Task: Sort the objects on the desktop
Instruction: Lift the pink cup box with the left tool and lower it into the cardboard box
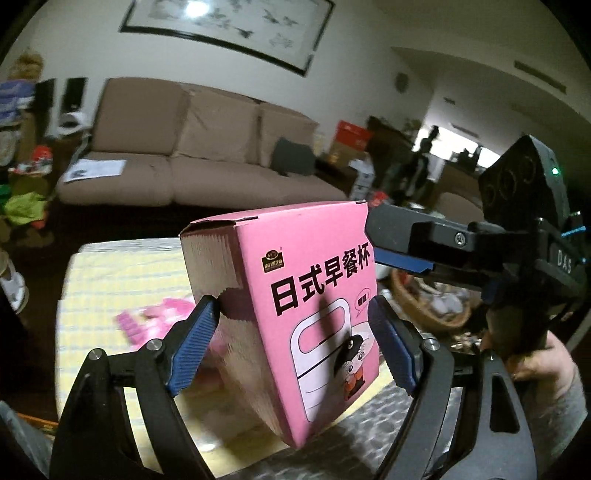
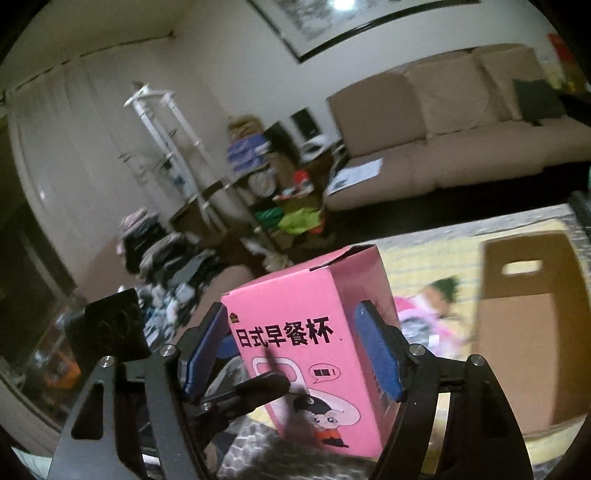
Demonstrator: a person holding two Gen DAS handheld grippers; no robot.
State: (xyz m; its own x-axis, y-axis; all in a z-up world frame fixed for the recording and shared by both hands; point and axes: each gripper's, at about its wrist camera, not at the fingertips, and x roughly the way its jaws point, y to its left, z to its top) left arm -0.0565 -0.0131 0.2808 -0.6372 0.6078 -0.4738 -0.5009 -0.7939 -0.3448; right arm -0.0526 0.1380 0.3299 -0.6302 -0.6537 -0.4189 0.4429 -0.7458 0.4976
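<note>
I see the beige sofa (image 1: 192, 147) against the far wall, a framed ink painting (image 1: 229, 26) above it, its writing too blurred for me to read. Below my cameras lies the counter (image 1: 110, 273) under a pale yellow checked cloth, with a brown cardboard box (image 2: 528, 332) on it whose side has a cut-out handle slot; a blurred pink item lies beside that box.

The pink carton (image 1: 314, 306) is the task's thing, and I have it raised clear of the counter, tilted, its top flap slightly ajar. Its front reads 日式早餐杯 in heavy black characters, with a small dark brand badge above them that I cannot read, a speech bubble too small to make out, and a cartoon figure in a dark cap beside an outlined cup.

My left tool (image 1: 291, 332) clamps the carton low down, blue pads pressing both side walls. My right tool (image 2: 295, 350) grips the same carton from its own side, pads pressing on opposite faces. In the left wrist view the right tool's body carries the letters DAS, and a hand (image 1: 532, 365) holds its grip.
</note>
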